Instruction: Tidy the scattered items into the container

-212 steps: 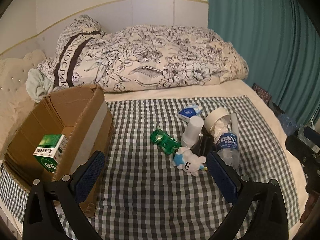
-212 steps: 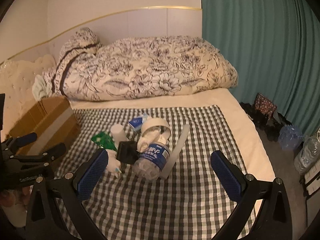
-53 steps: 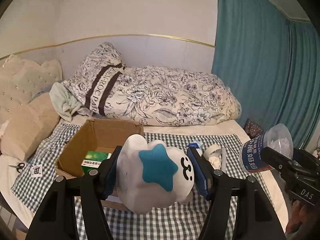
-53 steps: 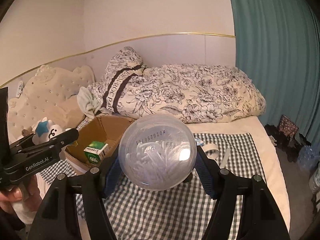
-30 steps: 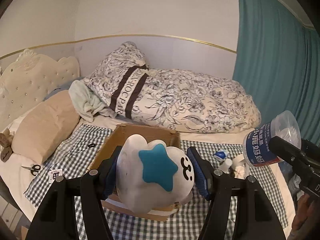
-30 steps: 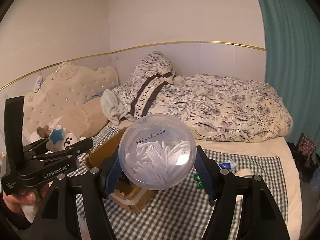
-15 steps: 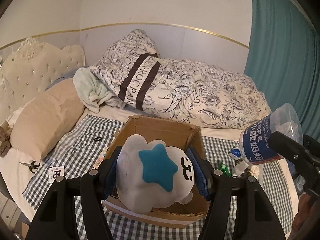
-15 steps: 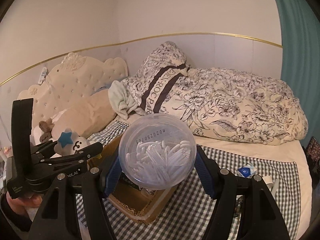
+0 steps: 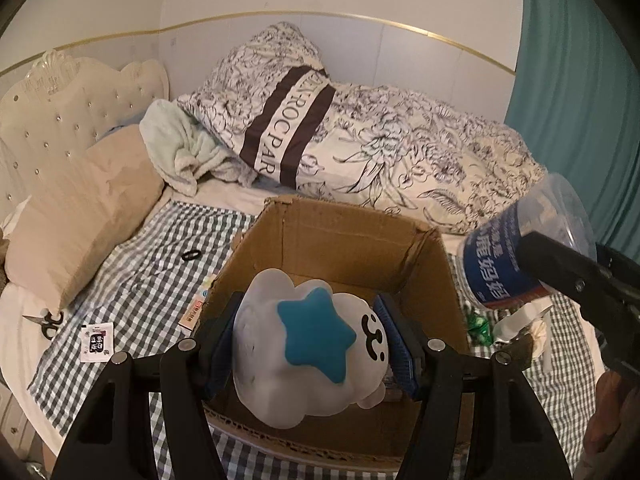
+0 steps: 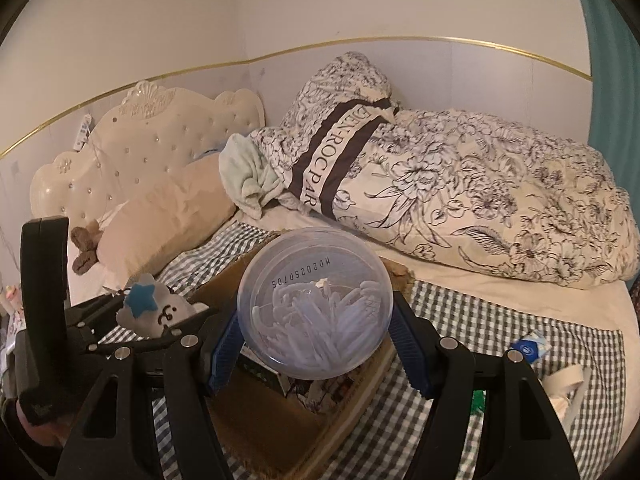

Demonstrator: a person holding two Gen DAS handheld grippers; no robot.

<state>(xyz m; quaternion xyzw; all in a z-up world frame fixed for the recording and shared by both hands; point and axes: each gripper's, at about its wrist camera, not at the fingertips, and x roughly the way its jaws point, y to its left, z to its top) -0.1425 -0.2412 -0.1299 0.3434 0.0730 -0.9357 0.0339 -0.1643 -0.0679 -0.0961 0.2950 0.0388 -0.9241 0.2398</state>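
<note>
Both grippers are full. The left gripper (image 9: 314,344) has its blue pads pressed against the sides of a white plush toy (image 9: 308,344) with a blue star on its head and a small drawn face, jaws spread about as wide as the toy itself, so it fills the gap between them completely. Straight beyond those jaws, and a little below, sits the open cardboard box (image 9: 344,240) on the checked blanket (image 9: 132,272); the toy hangs over the box's near part. The right gripper (image 10: 314,338) clamps a clear plastic jar (image 10: 314,304) of cotton swabs, its round bottom facing back toward the camera with a printed code on it, the pads bearing on either side of the jar and the jaws held at about that width. Ahead of and under the right jaws lies the same box, with some printed packaging showing inside it. Off to the right of the right jaws, still on the blanket, are a small blue-and-white packet (image 10: 528,346), something green (image 10: 478,402) and a roll of tape (image 10: 568,380). Left of the left jaws lie scissors (image 9: 48,320), a small sachet (image 9: 96,340) and a black hair ring (image 9: 190,256). A floral duvet (image 9: 400,160) is heaped behind the box.
</note>
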